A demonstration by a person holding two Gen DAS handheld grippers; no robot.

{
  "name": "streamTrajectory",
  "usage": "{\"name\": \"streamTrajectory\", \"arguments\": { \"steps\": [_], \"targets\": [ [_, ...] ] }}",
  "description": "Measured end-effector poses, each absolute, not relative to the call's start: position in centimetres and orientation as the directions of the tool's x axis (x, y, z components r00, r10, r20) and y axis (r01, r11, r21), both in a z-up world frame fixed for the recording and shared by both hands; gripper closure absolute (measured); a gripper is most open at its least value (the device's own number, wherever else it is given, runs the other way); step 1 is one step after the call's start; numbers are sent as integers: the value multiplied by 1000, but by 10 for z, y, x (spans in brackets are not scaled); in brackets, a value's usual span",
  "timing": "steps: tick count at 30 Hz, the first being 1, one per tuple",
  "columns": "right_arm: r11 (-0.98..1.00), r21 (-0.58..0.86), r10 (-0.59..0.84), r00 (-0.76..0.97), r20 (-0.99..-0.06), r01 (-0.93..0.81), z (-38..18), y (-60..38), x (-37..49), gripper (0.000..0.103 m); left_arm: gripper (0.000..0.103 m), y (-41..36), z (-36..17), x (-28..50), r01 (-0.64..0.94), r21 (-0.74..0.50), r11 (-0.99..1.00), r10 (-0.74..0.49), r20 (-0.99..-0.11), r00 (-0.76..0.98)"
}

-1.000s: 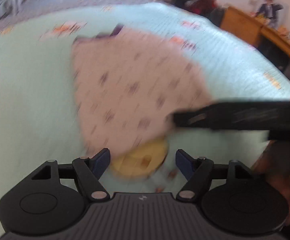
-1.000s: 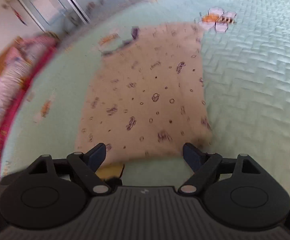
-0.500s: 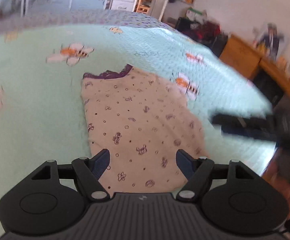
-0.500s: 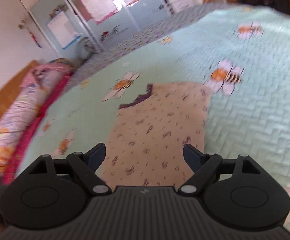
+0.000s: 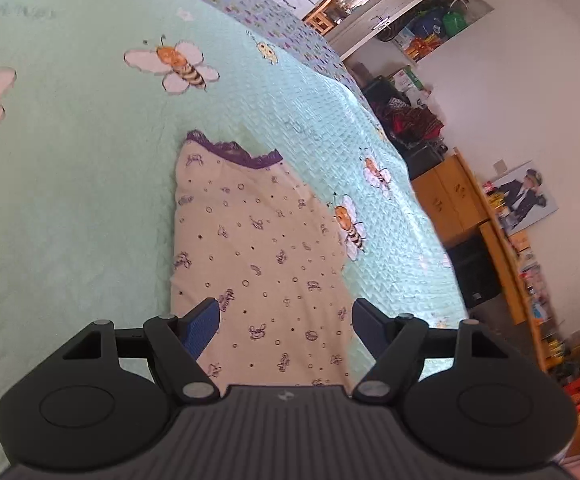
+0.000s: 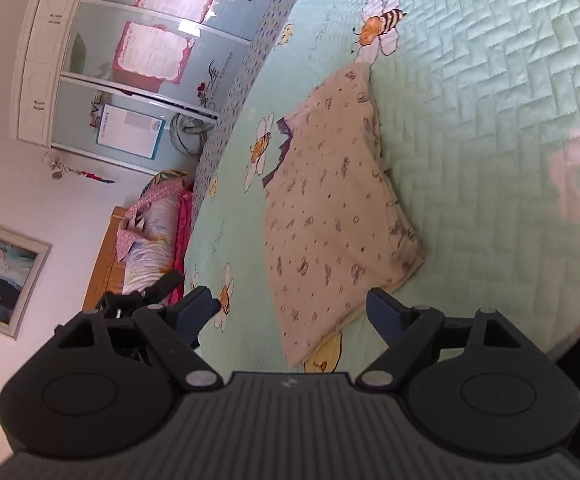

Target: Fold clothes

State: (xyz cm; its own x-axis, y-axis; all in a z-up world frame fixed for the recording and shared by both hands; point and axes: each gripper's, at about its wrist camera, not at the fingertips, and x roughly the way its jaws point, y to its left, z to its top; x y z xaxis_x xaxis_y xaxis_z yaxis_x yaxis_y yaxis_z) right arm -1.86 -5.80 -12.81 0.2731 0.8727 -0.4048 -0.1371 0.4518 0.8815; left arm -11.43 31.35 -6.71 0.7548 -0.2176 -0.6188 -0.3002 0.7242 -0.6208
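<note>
The left claw (image 5: 285, 318) hangs released above the near end of a folded cream garment (image 5: 261, 256), its blue-padded fingers (image 5: 201, 326) spread wide and touching nothing. The right claw (image 6: 290, 312) is likewise spread and empty, poised over the garment's near corner (image 6: 322, 232), with part of the other tool's dark frame (image 6: 141, 292) showing just beyond its left finger. The garment, printed with small purple figures, lies flat as a long folded panel on a mint-green quilted bedspread (image 5: 69, 184) patterned with bees and flowers; a yellow printed shape (image 6: 326, 354) on the spread peeks out from under its nearest edge. At the far end a purple lace trim (image 5: 237, 154) marks the garment's edge. Beyond the bed, the left wrist view takes in orange wooden cabinets (image 5: 450, 200) and cluttered shelves against a white wall. The right wrist view shows rolled bedding (image 6: 149, 236) at the headboard and a glass-fronted wardrobe (image 6: 129, 60) hung with pink posters.
</note>
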Motion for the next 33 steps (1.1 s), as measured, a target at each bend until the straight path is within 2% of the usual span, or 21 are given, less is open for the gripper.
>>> {"name": "streamTrajectory", "arguments": {
  "steps": [3,8,11,14,17,20,33],
  "targets": [
    [461,871,868,286,-405,-167,-118,-54,-20,18,27,304,-63,-113,-353,-539,765,-152,-683,715],
    [477,852,862,306,-405,-215,-102,-49,-23,18,27,290,-56,-114,-374,-454,809,-77,-712,698],
    [486,839,857,319,-404,-244,-92,-45,-25,18,27,281,-53,-112,-396,-346,851,0,-754,657],
    [491,838,854,321,-409,-238,-94,-48,-23,18,27,286,-56,-112,-372,-351,859,-27,-758,651],
    [470,862,862,309,-402,-192,-106,-61,-19,18,27,306,-59,-114,-347,-460,818,-127,-731,670],
    [452,881,866,305,-396,-139,-122,-76,-14,18,27,326,-64,-106,-320,-501,804,-177,-716,676],
    [430,903,876,245,-415,-9,-185,-91,29,18,27,388,-136,5,-322,-538,779,-309,-777,548]
  ]
}}
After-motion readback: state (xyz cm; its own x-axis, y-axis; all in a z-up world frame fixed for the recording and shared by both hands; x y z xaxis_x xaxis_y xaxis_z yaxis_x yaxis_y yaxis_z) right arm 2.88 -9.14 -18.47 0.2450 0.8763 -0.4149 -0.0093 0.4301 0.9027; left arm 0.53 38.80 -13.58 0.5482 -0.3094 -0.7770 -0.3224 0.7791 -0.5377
